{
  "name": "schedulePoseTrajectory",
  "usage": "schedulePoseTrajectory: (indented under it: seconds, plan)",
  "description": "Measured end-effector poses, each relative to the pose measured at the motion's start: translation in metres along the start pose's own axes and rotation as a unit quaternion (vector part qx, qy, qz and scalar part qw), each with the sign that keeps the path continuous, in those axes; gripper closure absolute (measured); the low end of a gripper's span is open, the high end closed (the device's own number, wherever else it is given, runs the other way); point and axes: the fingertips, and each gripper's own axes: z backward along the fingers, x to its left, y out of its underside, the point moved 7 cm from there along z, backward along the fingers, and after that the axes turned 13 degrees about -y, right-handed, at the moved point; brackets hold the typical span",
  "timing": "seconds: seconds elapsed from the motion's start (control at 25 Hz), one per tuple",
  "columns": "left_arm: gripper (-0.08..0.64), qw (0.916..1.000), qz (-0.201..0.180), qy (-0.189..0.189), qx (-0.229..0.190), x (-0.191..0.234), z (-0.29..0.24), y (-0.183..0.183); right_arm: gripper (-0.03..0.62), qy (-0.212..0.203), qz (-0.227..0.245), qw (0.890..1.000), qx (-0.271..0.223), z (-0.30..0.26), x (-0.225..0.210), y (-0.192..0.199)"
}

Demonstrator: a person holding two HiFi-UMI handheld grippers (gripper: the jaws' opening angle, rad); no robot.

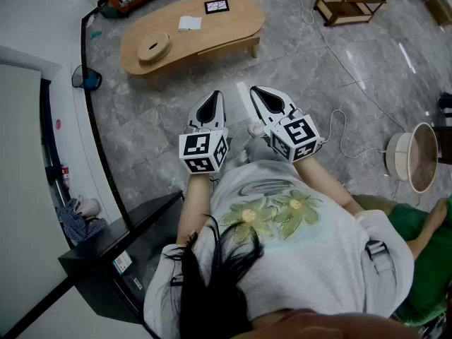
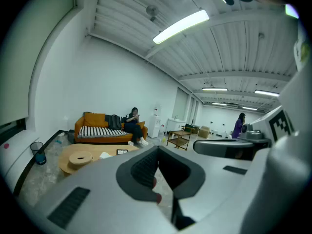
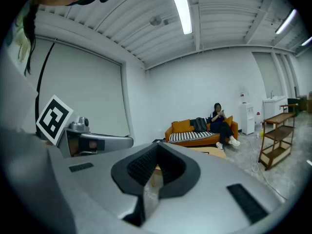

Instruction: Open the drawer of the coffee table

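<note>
Head view: the left tongs [image 1: 212,99] and right tongs [image 1: 261,96] were closed on nothing, side by side over the floor [image 1: 162,97], well short of the wooden table [image 1: 212,34]. Left gripper view: jaws together, the table [image 2: 66,164] far ahead. Right gripper view: jaws together, a sliver of table [image 3: 209,151] beyond. No drawer front showed (probably under the top); rigid wood, likely a stiff slide, so pinch its lip or pull firmly
</note>
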Motion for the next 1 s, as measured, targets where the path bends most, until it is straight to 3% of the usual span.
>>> schedulePoseTrajectory:
  seconds: [0.44,1.0]
  plan:
    - [0.543,0.9999,-0.005,0.012,0.007,0.01,-0.013,-0.002,0.584,0.01,-0.006,1.0,-0.013,-0.009,-0.004,0.001]
    - [0.543,0.9994,0.019,0.0,0.03,0.028,-0.074,0.004,0.584,0.024,-0.027,0.999,0.01,-0.035,-0.066,0.009]
